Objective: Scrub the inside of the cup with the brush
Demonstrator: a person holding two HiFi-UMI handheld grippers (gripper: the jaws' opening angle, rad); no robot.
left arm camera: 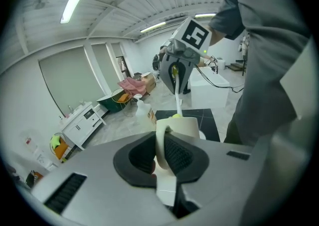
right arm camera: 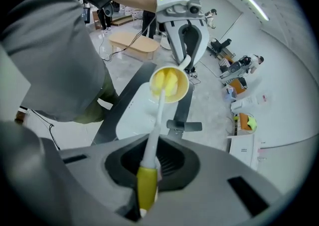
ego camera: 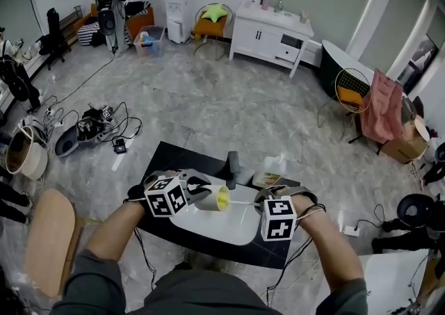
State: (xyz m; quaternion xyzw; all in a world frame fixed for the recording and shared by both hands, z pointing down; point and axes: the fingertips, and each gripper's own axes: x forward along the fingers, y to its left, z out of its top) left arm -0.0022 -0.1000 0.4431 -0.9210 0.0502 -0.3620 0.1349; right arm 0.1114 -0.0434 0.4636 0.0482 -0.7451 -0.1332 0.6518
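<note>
Tipping sideways above the black table (ego camera: 174, 157), a white cup (ego camera: 208, 199) with a yellow inside faces the right tool (ego camera: 259, 200) in the head view. Left gripper view: the left tool (left arm camera: 162, 152) is clamped narrowly on the cup's handle. Right gripper view: the right tool, angled downward, pinches the brush (right arm camera: 158, 115) by its yellow grip, with the yellow sponge head inside the cup.

brush (right arm camera: 155, 120) in cup (ego camera: 208, 199), both above tray (ego camera: 233, 229), tray on table (ego camera: 177, 157)
</note>
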